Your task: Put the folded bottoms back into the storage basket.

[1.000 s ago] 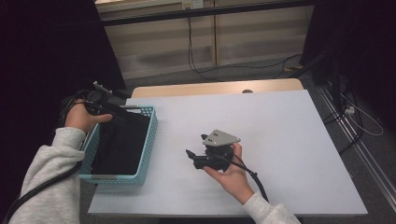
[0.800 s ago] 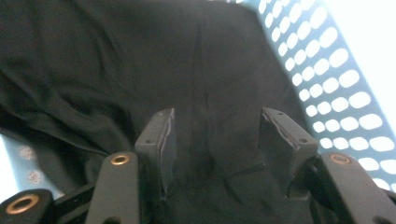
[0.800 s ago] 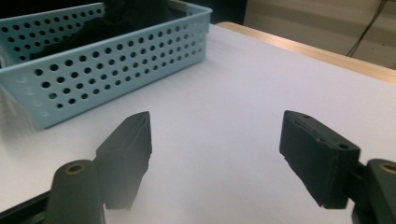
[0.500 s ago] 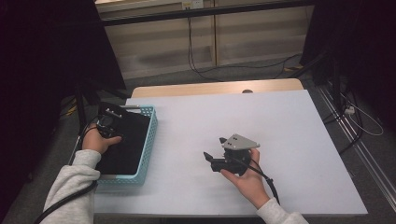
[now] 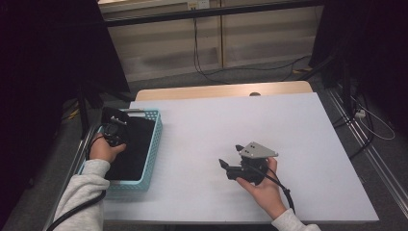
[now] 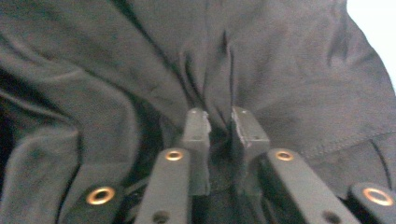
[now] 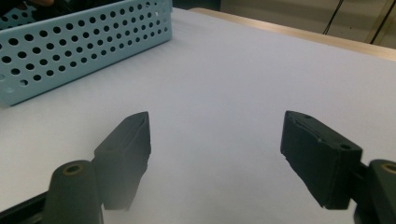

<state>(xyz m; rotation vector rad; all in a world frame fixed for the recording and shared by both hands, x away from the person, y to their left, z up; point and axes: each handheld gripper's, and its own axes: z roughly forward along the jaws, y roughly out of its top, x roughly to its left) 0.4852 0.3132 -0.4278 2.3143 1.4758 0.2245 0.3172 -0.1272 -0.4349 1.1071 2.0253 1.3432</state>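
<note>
A dark cloth [image 5: 135, 144] lies in the light-blue perforated basket [image 5: 155, 137] at the table's left edge. My left gripper [image 5: 114, 130] points down into that basket. In the left gripper view its jaws have just been closing, and the left gripper [image 6: 219, 122] pinches a raised fold of the dark cloth [image 6: 289, 79] between its pads. My right gripper [image 5: 231, 155] hovers low over the white table [image 5: 216, 115], right of the basket and pointing toward it. The right gripper [image 7: 215, 128] stands open with nothing between its jaws.
The basket's holed wall [image 7: 84, 46] lies ahead and to the left of the right gripper. Bare white tabletop stretches to the far and right edges. A wooden strip [image 5: 221, 90] borders the table's far side, with cables on the floor beyond.
My left hand has dropped from above the basket's far corner down onto the cloth, and its jaws have narrowed. My right hand has drifted right and toward the near edge.
</note>
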